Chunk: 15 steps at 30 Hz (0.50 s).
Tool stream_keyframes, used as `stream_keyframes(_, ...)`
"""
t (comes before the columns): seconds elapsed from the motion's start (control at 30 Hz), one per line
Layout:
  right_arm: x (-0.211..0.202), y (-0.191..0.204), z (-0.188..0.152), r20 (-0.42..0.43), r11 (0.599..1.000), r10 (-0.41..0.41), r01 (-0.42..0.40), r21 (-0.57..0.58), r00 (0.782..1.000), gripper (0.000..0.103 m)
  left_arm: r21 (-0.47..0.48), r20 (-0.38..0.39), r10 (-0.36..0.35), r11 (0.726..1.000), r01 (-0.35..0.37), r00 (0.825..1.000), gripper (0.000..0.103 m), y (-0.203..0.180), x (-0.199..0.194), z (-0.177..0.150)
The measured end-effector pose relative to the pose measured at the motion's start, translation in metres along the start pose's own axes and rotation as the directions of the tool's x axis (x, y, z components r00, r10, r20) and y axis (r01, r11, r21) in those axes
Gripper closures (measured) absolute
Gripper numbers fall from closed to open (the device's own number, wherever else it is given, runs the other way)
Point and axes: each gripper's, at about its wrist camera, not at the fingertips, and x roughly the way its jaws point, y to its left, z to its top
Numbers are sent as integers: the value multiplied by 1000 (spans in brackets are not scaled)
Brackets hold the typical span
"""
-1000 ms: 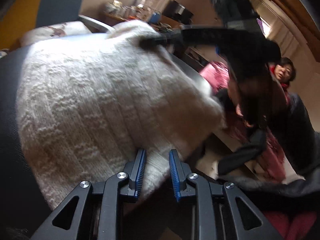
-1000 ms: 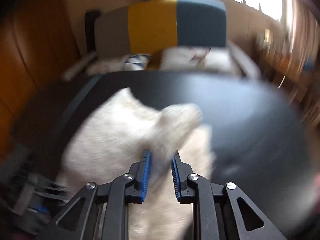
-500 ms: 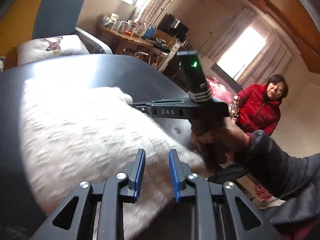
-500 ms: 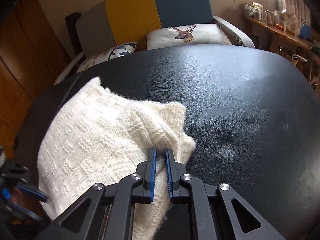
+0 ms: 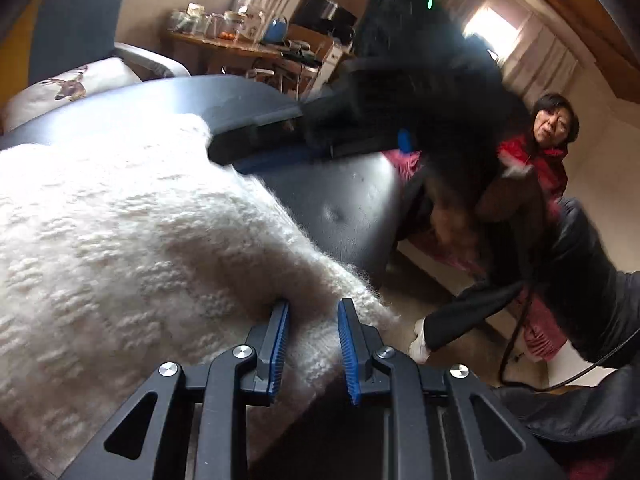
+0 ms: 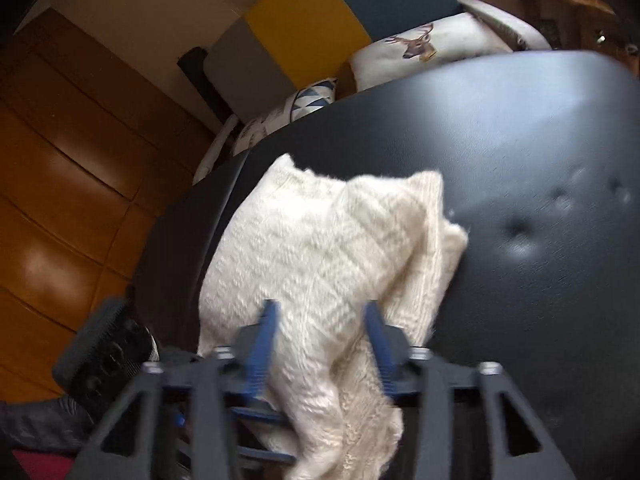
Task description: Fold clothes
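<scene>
Two grippers work a white sweater into shape

We see the black padded table (image 6: 520,128) bearing a cream knitted sweater (image 6: 320,248), already doubled over near its left edge. Our right gripper (image 6: 320,332) hovers with jaws spread wide, holding nothing; our left gripper (image 5: 310,344) is parted too, straddling the hem. For a neat fold, we judge each should pinch both layers squarely, edges aligned.

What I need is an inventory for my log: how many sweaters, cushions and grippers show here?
White knitted sweater: 1
Cushions: 2, the deer cushion and the triangle cushion
Grippers: 2, the left gripper and the right gripper
Total: 5
</scene>
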Motion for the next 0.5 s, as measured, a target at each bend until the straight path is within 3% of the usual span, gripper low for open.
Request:
stream_keyframes(0.1, 16, -6, -2, -4, 993, 92, -91, 70, 996, 43, -14, 58, 41, 999, -40, 997, 81, 4, -21, -6)
stream_keyframes(0.17, 25, 0, -4, 3, 993, 97, -97, 69, 995, 35, -26, 92, 77, 997, -74, 993, 81, 6, -38, -17)
stream_keyframes(0.2, 26, 12, -5, 6, 999, 37, -37, 11, 999, 34, -33, 105, 96, 995, -93, 990, 81, 7, -47, -24)
stream_keyframes(0.27, 27, 38, -6, 28, 986, -107, 110, -129, 994, 45, -41, 114, 131, 991, -127, 985, 80, 14, -52, -31)
stream_keyframes(0.3, 28, 51, -7, 46, 963, -178, 183, -196, 983, 69, -33, 111, 159, 987, -156, 981, 80, 16, -53, -35)
stream_keyframes(0.33, 29, 65, -7, 69, 931, -245, 255, -261, 967, 77, -26, 106, 170, 985, -168, 980, 80, 15, -53, -40)
stream_keyframes(0.43, 32, 99, -12, 152, 778, -432, 453, -436, 889, 79, -13, 85, 185, 983, -185, 979, 79, 19, -50, -50)
stream_keyframes(0.5, 46, 79, -20, 92, 777, -478, 469, -420, 874, 79, -27, 60, 176, 984, -174, 983, 79, 27, -42, -56)
